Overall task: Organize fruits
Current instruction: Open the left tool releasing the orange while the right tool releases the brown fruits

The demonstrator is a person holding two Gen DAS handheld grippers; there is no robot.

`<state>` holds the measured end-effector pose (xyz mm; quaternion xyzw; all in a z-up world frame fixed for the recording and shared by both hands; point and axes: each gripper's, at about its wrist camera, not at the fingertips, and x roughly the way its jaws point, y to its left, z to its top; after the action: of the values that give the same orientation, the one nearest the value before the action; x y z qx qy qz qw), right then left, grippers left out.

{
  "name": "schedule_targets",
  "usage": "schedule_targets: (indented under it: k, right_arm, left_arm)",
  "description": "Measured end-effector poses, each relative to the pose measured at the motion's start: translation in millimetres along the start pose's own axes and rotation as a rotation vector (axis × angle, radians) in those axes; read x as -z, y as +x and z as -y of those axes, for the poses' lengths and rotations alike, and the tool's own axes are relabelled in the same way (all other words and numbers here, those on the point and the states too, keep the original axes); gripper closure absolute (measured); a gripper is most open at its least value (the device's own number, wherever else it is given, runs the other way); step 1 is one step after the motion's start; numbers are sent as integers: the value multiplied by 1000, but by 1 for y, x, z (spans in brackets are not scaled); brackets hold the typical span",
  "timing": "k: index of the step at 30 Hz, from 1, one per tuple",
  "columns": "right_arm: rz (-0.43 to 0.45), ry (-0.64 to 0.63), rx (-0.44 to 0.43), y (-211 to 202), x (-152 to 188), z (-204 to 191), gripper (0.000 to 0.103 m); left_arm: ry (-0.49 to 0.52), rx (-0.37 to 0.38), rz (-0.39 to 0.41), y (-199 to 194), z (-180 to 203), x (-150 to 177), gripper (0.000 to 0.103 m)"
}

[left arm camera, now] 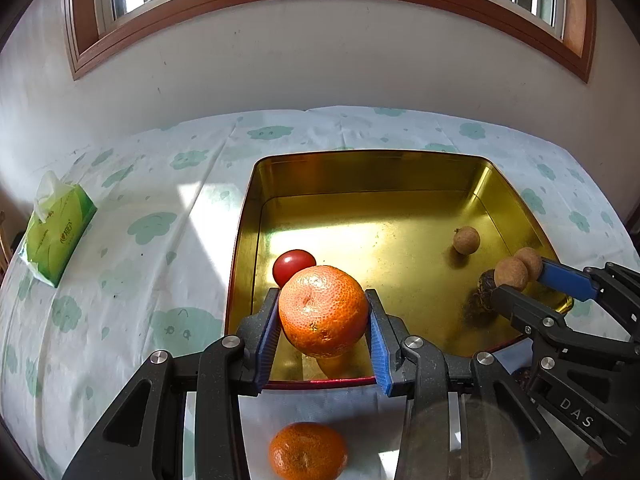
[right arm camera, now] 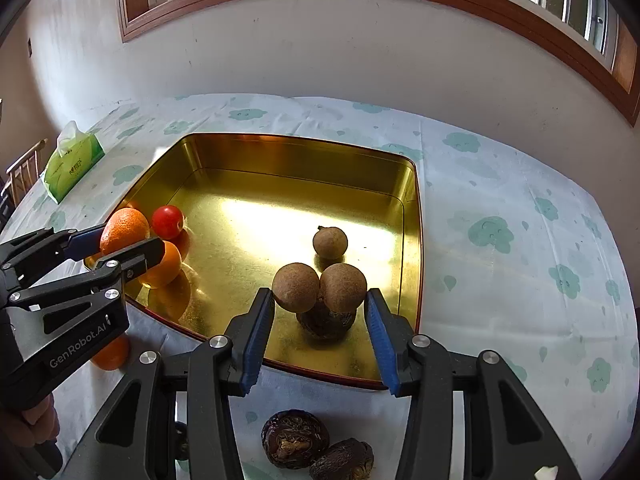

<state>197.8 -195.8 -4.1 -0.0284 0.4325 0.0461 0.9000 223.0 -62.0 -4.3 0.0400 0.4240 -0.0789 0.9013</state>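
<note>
inspection finds the left gripper (left arm camera: 324, 334) clamped on a round orange mandarin (left arm camera: 323, 311), blue pads pressed to both its sides, held over the near edge of the gold-lined metal tin (left arm camera: 372, 172). just beyond its jaws we see a small red tomato (left arm camera: 293, 266) on the tin floor; below them a second mandarin (left arm camera: 308, 451) lies on the cloud-print tablecloth (left arm camera: 132, 240). the right gripper (right arm camera: 320, 332) holds two joined round brown longans (right arm camera: 319, 287) between partly open jaws. beyond lies a single longan (right arm camera: 330, 243); beneath the pair, a dark wrinkled fruit (right arm camera: 326, 322). two wrinkled dark fruits (right arm camera: 316, 450) lie nearer on the cloth.
</note>
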Motion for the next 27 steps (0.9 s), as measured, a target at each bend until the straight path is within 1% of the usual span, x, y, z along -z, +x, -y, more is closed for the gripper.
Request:
schedule_targets:
  k: [11, 19, 21, 22, 23, 25, 27]
  right_arm:
    - [-11, 12, -15, 8, -1, 0, 59]
    - [-13, 16, -19, 8, -1, 1, 58]
    - [-13, 17, -21, 7, -1, 1, 56]
    - [-12, 17, -19, 7, 0, 1, 52]
    - [-10, 17, -19, 6, 0, 0, 49]
    - [-4, 16, -17, 3, 0, 0, 49]
    - [1, 18, -17, -1, 0, -1, 49]
  left_arm:
    - [-1, -26, 9, 6, -5, -3, 62]
    - [4, -23, -2, 8, -1, -6, 61]
    - [6, -27, -4, 7, 0, -6, 61]
    - [8, -25, -3, 7, 1, -6, 60]
    - [10, -21, 0, 6, 1, -5, 57]
    - [14, -23, 7, 3, 2, -5, 45]
    - [19, -30, 24, -1, 3, -5, 42]
